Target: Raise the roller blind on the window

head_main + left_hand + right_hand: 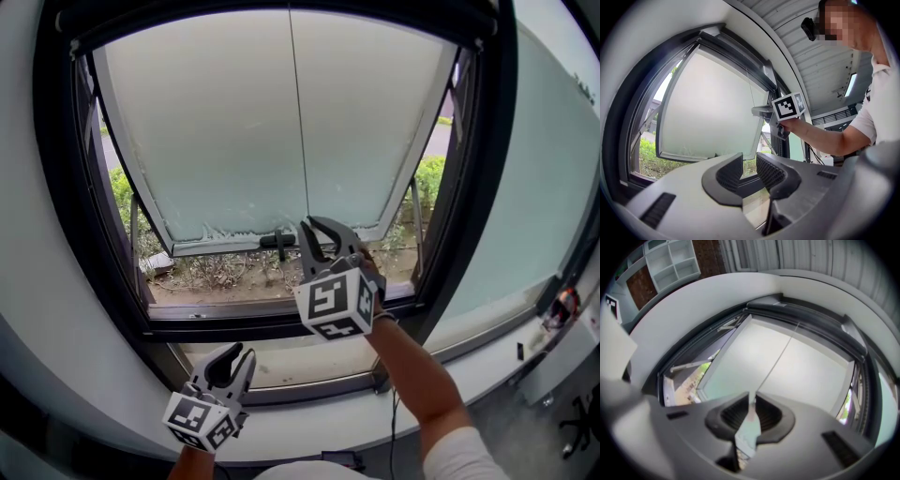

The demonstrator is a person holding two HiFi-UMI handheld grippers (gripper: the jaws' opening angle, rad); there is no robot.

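Two grippers before an open window (61, 187), its frosted sash (234, 122) tilted outward over shrubs (120, 192). Right gripper (314, 223) raised to the lower edge of the sash, jaws drawn nearly together on the thin blind cord (298, 122). Cord hanging straight down the middle of the window, from the dark top bar (94, 33) into those jaws. Left gripper (239, 354) held low near the sill (309, 361), well apart from the cord, jaws apart with nothing between them. Bare forearm (412, 375) reaching up from lower right.
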